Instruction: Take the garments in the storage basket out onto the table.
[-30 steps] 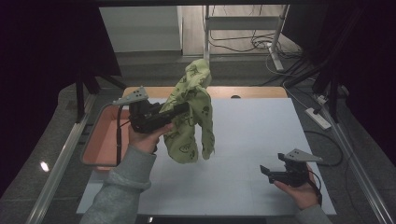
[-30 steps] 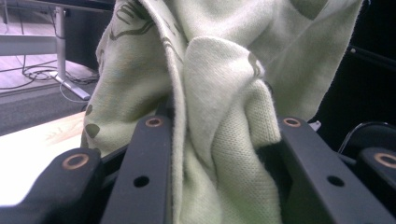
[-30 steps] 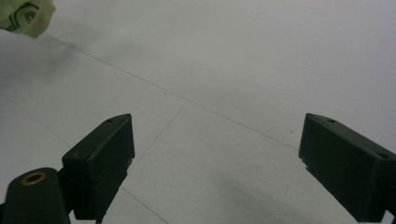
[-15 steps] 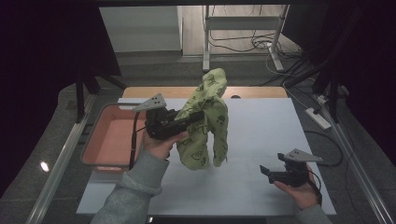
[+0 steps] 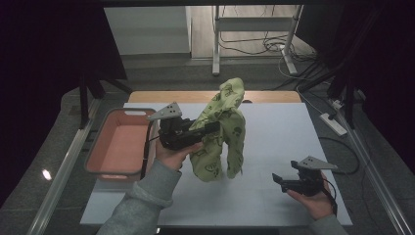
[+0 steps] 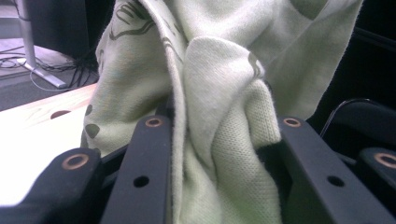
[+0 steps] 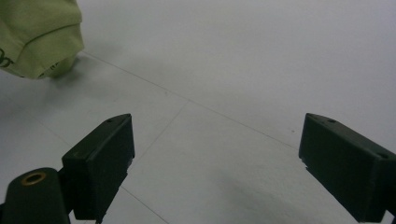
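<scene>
The left gripper (image 5: 215, 128), raised above the table in the person's left hand (image 5: 172, 152), points level toward the right, its jaws clamped on a bunched fold of cloth (image 6: 219, 140). The grey-sleeved forearm reaches in from below. The right gripper (image 7: 215, 168) rests low in the right hand (image 5: 313, 200), jaws spread wide, holding nothing.

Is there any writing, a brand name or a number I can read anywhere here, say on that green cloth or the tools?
No readable text anywhere.
Green garment: dark printed motifs, but they are pictures or marks too small and creased to read as words.
Left gripper, which clamps the garment: no label readable.
Right gripper: no label readable.
Pink bin: no marking.
</scene>
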